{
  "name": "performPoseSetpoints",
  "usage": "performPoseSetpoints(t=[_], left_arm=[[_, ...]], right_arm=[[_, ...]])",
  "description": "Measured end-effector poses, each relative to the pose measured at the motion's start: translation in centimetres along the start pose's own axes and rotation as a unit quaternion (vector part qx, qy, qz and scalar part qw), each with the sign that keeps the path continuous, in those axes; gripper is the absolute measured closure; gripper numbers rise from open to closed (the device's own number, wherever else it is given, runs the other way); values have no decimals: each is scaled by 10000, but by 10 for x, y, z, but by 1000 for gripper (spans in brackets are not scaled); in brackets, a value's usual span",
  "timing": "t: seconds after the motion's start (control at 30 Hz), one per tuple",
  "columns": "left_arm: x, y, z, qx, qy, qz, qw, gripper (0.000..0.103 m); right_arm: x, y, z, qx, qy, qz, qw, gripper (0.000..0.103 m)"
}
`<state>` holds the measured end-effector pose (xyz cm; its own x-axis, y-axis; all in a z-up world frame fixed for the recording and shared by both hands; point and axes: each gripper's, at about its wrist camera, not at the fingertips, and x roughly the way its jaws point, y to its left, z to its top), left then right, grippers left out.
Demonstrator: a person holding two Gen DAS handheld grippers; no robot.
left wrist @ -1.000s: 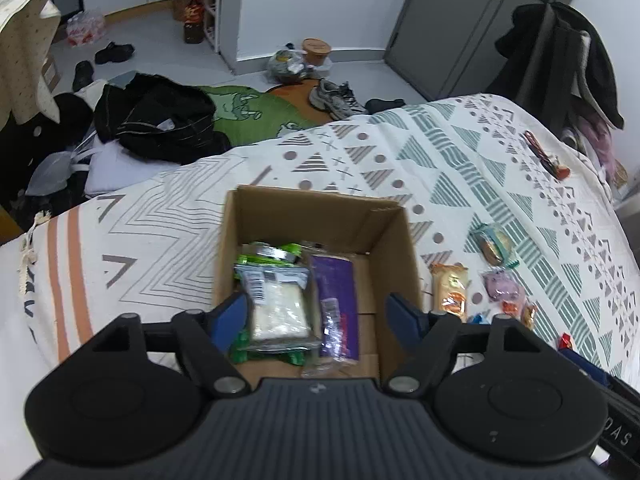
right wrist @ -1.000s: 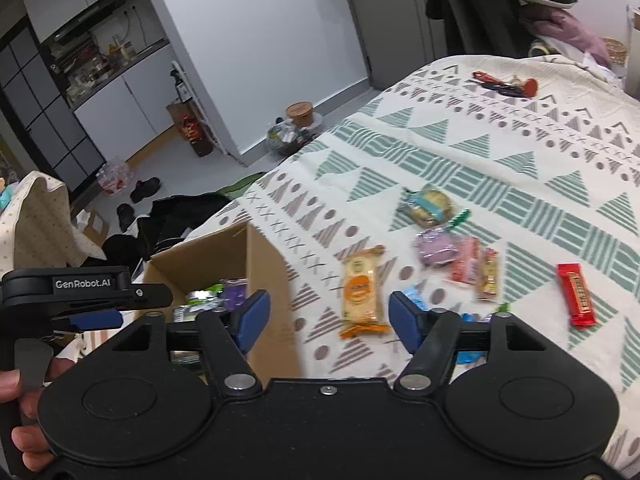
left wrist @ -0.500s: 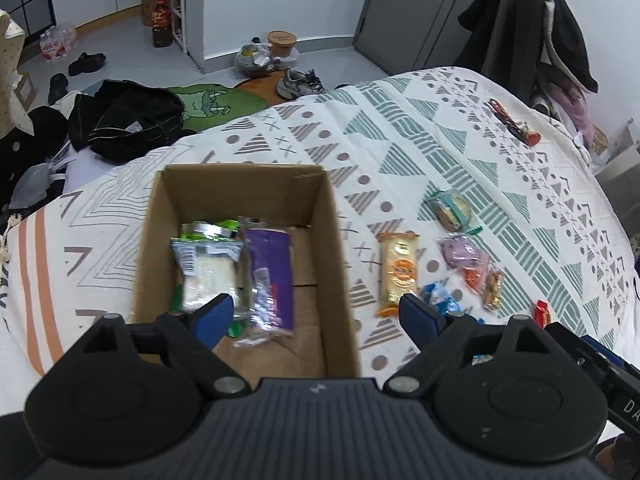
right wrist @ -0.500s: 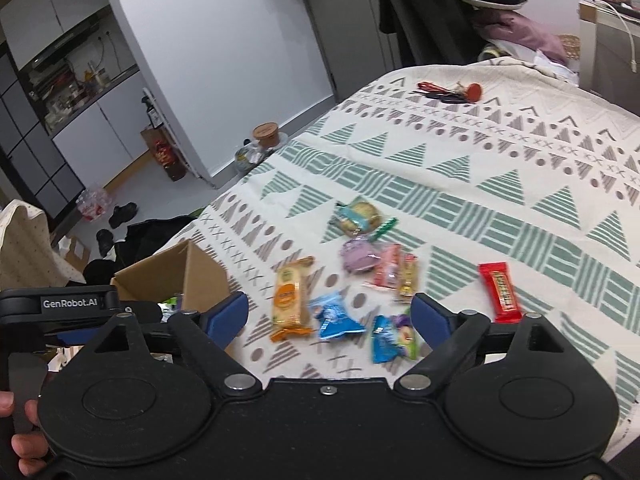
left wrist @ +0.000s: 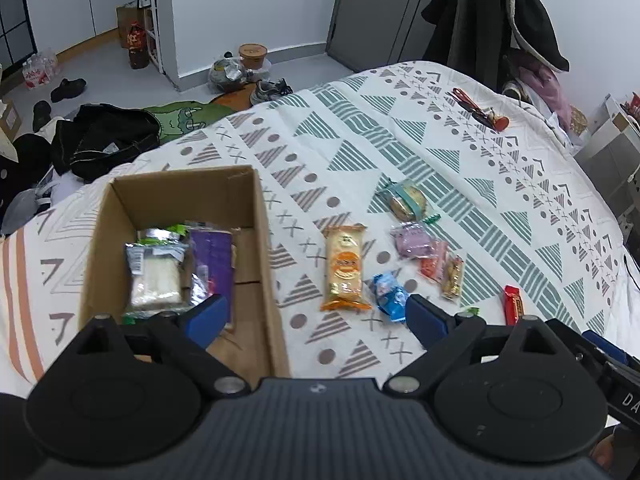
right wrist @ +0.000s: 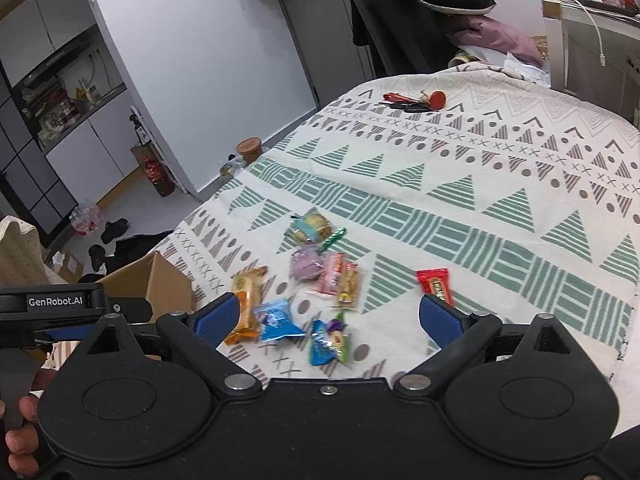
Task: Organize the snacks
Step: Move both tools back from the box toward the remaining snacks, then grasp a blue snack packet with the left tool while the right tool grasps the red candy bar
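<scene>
An open cardboard box point(left wrist: 256, 200) stands on the patterned bedspread and holds a white wrapped snack point(left wrist: 154, 276) and a purple pack point(left wrist: 212, 260). Right of it lie loose snacks: an orange bar point(left wrist: 344, 268), a blue packet point(left wrist: 390, 296), a purple sweet point(left wrist: 410, 236), a round biscuit point(left wrist: 404, 200) and a red bar point(left wrist: 513, 308). My left gripper point(left wrist: 314, 316) hangs open above the box's right wall, holding nothing. My right gripper point(right wrist: 330, 316) is open over the blue packets point(right wrist: 280, 320), with the red bar point(right wrist: 436, 284) by its right finger and the box corner point(right wrist: 160, 284) at left.
Red scissors and keys point(left wrist: 476, 108) lie far back on the bed. Clothes hang on a rack point(left wrist: 492, 20) at the back right. A black bag point(left wrist: 104, 140), shoes and a green mat lie on the floor beyond the bed's far edge. A hand point(right wrist: 20, 432) grips the left device.
Both grippers have swung right, away from the box and toward the loose snacks. The box has slid left in both views. Both stay open and hold nothing.
</scene>
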<state>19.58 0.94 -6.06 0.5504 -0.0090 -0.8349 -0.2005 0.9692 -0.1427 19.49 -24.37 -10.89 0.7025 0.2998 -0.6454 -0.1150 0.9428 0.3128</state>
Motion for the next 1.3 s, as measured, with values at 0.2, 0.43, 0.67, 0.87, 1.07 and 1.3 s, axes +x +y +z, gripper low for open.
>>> performPoseSetpoints(t=[0.2, 0.43, 0.67, 0.87, 1.07, 1.3], left_arm=[[5, -22, -5, 89, 34, 18, 10000, 8], [14, -45, -9, 183, 66, 19, 9998, 8], [26, -62, -12, 286, 138, 44, 9995, 8], [42, -71, -14, 330, 155, 66, 9993, 10], [66, -80, -16, 320, 169, 67, 9993, 15], [105, -82, -15, 194, 359, 117, 9991, 29]], right_arm=[[-4, -21, 1, 4, -13, -104, 9999, 6], [-3, -43, 2, 193, 33, -183, 9996, 6], [11, -58, -2, 487, 52, -416, 9979, 6], [28, -65, -4, 571, 90, -541, 9969, 7], [46, -73, -7, 746, 262, -501, 9956, 15], [64, -69, -7, 629, 341, -519, 9961, 17]])
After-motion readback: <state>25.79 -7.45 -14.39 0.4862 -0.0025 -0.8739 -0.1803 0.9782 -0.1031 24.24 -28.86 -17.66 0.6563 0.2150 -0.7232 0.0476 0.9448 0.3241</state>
